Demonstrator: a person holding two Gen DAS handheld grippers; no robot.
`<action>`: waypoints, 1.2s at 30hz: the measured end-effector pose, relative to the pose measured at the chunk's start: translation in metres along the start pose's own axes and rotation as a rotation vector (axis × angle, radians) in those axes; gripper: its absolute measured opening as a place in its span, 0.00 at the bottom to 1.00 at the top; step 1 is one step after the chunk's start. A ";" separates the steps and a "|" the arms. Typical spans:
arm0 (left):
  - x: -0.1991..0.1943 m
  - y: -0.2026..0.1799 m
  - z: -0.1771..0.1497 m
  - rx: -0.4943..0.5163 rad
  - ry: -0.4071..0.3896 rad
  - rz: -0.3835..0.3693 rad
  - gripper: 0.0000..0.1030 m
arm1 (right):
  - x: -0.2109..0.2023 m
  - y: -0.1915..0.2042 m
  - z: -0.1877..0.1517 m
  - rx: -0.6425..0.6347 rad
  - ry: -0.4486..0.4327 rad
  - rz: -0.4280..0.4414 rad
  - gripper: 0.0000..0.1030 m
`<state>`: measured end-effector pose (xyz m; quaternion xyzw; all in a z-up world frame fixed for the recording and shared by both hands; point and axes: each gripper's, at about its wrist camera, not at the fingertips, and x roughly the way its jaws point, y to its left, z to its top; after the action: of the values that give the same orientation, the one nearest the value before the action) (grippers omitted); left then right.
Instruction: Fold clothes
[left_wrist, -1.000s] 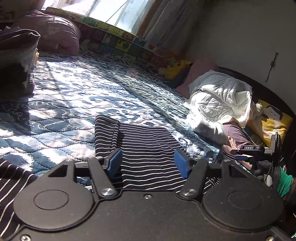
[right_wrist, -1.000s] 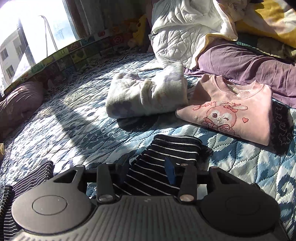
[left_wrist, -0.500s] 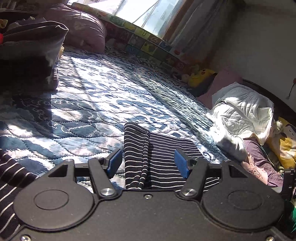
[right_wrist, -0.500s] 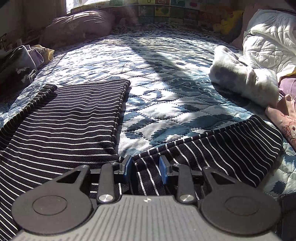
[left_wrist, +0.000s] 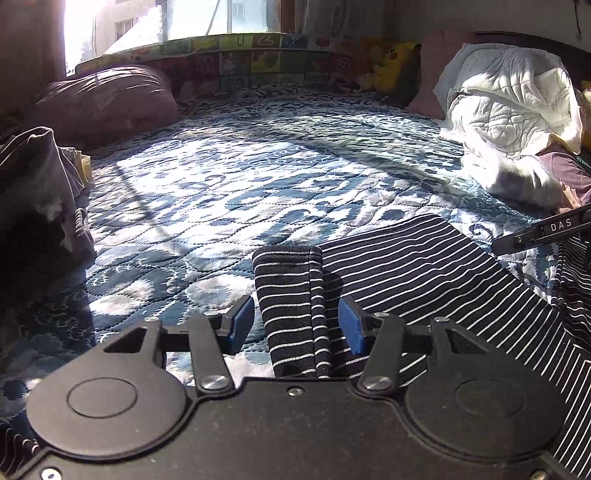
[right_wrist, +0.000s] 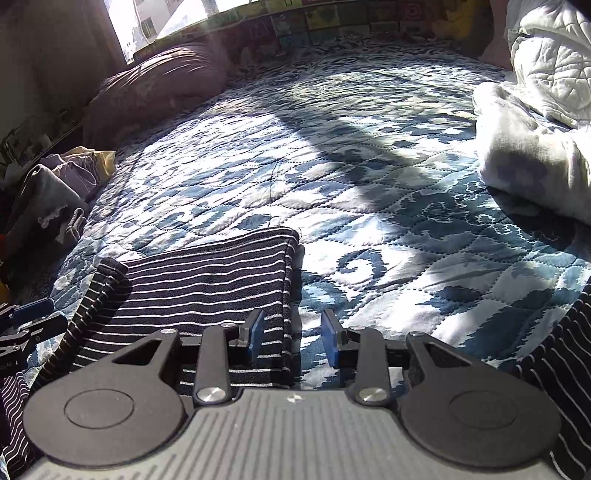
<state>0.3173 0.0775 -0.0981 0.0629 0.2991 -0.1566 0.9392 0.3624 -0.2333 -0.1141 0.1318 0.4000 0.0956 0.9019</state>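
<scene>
I am in a home bedroom: a bed under a blue-and-white quilted bedspread (left_wrist: 258, 177) fills my view, a purple pillow (left_wrist: 107, 99) and a yellow plush toy (left_wrist: 393, 61) at its far edge below a sunlit window (left_wrist: 207, 16), a white quilt (left_wrist: 509, 99) heaped at its right

Both wrist views sat low, close over the bed (left_wrist: 258, 177), facing the window (left_wrist: 236, 14). Both shared the striped garment (left_wrist: 424, 266), purple pillow (right_wrist: 159, 88) and white quilt (left_wrist: 509, 99).
</scene>
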 end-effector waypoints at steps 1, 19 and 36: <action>0.005 -0.001 0.000 0.024 0.014 -0.002 0.47 | 0.007 0.000 0.004 0.012 0.009 0.004 0.34; 0.018 0.095 -0.011 -0.519 0.078 -0.044 0.30 | 0.050 -0.030 0.028 0.227 0.031 0.117 0.39; 0.059 0.126 -0.026 -0.812 0.114 -0.163 0.05 | 0.065 -0.042 0.030 0.209 -0.022 0.072 0.06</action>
<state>0.3908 0.1866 -0.1505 -0.3279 0.3919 -0.0963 0.8542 0.4306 -0.2599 -0.1535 0.2404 0.3929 0.0841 0.8836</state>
